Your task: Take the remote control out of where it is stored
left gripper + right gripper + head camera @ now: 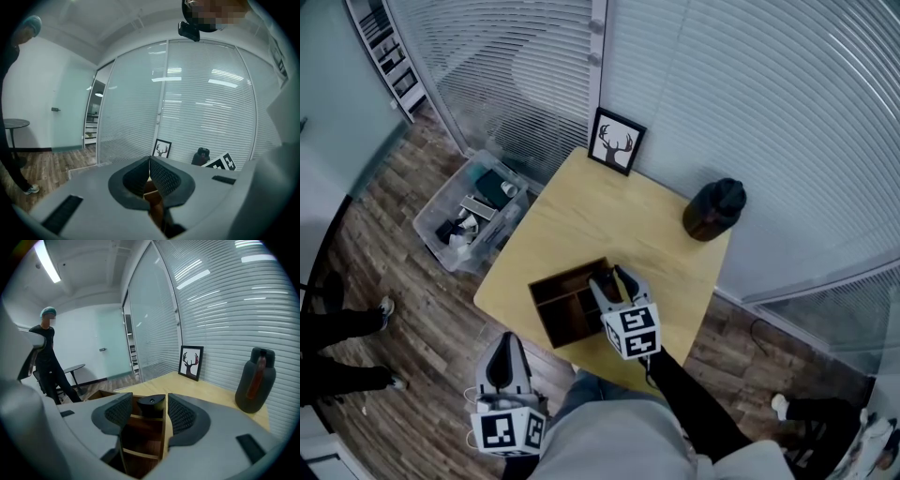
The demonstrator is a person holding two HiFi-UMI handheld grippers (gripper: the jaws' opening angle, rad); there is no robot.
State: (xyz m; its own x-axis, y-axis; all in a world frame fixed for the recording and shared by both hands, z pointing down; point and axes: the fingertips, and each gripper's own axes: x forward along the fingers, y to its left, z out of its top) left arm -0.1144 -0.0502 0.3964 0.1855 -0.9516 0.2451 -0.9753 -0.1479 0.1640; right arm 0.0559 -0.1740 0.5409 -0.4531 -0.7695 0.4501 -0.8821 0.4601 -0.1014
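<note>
A dark wooden organizer box (562, 302) with dividers sits near the front edge of the light wood table (581, 220). In the right gripper view the black remote control (151, 405) stands upright in a compartment of the organizer (140, 430). Its rounded top pokes up between the jaws. My right gripper (149, 397) is open, with a pad on each side of the remote and a gap on both sides. In the head view, the right gripper (610, 278) hangs over the box's right end. My left gripper (505, 339) is held low off the table's front edge. Its jaws (149, 160) are shut on nothing.
A framed deer picture (616, 141) leans on the blinds at the table's back. A dark jug (713, 209) stands at the right corner. A clear plastic bin (469, 211) of items sits on the floor at left. A person (47, 357) stands nearby, beside a round table (75, 367).
</note>
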